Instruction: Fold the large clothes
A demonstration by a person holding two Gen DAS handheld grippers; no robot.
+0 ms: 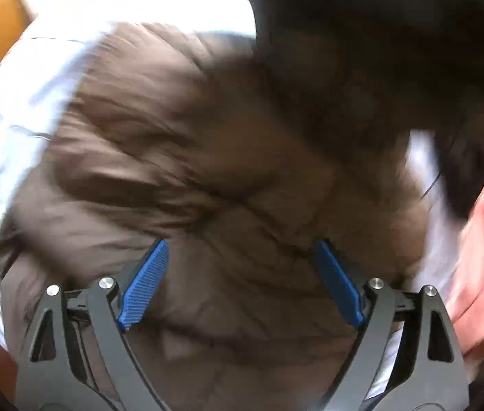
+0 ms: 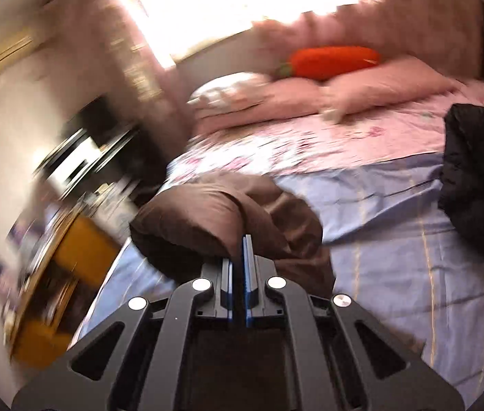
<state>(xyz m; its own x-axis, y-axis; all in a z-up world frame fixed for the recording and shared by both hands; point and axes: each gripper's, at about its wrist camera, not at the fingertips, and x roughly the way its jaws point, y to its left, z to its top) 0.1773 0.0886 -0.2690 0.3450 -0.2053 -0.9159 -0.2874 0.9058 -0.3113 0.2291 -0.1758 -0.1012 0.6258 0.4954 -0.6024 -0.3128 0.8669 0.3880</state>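
A brown puffy jacket (image 1: pixel 207 171) fills the left wrist view, lying on a pale blue sheet (image 1: pixel 9 130). My left gripper (image 1: pixel 242 250) is open just above it, its blue pads (image 1: pixel 147 281) spread wide over the fabric. In the right wrist view my right gripper (image 2: pixel 243 239) is shut on a fold of the brown jacket (image 2: pixel 207 215) and holds it lifted above the bed. Both views are motion-blurred.
The bed has a blue sheet (image 2: pixel 396 226) and a pink floral cover (image 2: pixel 310 144). A black jacket (image 2: pixel 478 178) lies at its right edge. Pink pillows (image 2: pixel 344 92) and an orange carrot cushion (image 2: pixel 334 61) are at the head. A yellow cabinet (image 2: pixel 70 260) stands left of the bed.
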